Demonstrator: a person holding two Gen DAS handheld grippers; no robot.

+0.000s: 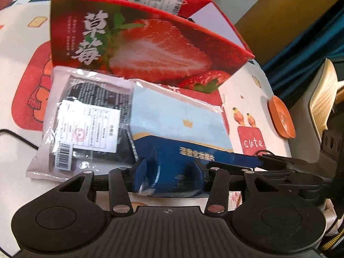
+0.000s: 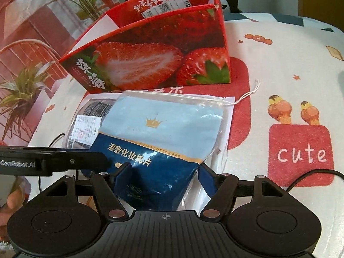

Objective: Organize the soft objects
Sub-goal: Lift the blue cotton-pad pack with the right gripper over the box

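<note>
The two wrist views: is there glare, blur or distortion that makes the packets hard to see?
Left wrist view: glare on the clear packet washes out its label; the strawberry box bends from the fisheye lens; the edges are soft. Right wrist view: sharper, and the blue cotton pad bag has readable print, with mild sheen.

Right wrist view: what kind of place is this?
Probably a home, not a lab: a cartoon-print table cover reading "cute", leafy potted plants behind, and a strawberry gift box on the table.
</note>
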